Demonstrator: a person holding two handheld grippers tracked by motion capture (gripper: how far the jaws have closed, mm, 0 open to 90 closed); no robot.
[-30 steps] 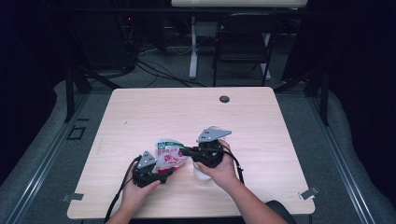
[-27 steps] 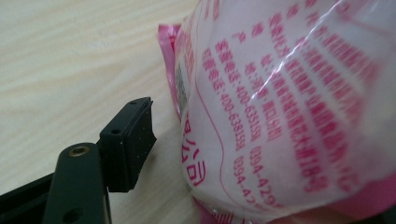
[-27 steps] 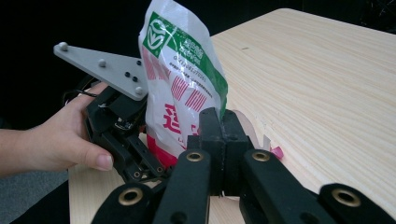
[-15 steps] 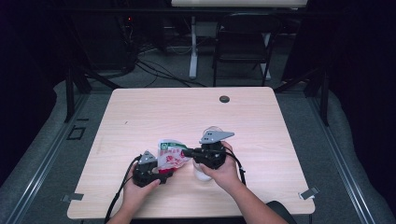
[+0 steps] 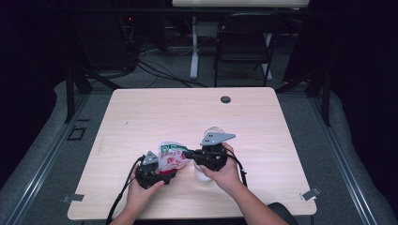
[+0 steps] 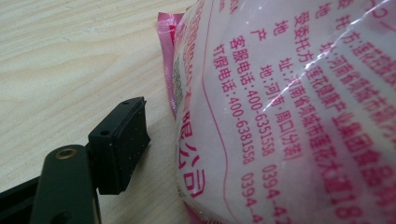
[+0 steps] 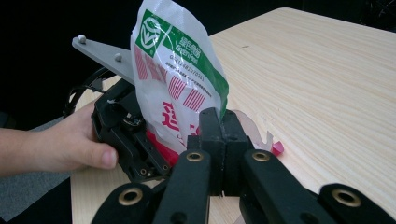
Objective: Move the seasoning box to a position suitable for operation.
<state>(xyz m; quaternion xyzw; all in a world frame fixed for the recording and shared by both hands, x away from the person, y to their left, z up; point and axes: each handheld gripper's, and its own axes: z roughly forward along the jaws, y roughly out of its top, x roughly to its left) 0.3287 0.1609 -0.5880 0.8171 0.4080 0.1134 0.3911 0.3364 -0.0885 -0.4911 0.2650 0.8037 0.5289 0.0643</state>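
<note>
- Almost nothing has changed in the last second. Both hands are in the same spots over the light wooden table (image 5: 263,122) as before, and the bag between them has not moved.
- This looks like a pause, not a step. The two grippers seem set to pull the bag open, but no tear has started yet that can be seen.
- The puffy white plastic bag with pink writing and a green top (image 5: 171,157) is at the near side of the table, close to the edge where the person sits. It stands up with its green end highest.
- The right gripper (image 7: 219,116) is above the near side of the table too, and its tips point at the bag's side. Its two black fingers (image 7: 209,126) are pressed tight together, with a thin edge of the bag pinched between them.
- The left gripper (image 5: 165,173) is low on the table, at the bag's bottom end, a bit nearer to the table's front edge.
- In the left gripper view, one black finger (image 6: 122,140) sits just beside the bag, with a sliver of table showing between them. The other finger is hidden behind the bag, so it cannot be told whether this gripper is squeezing the bag or only sitting around it.
</note>
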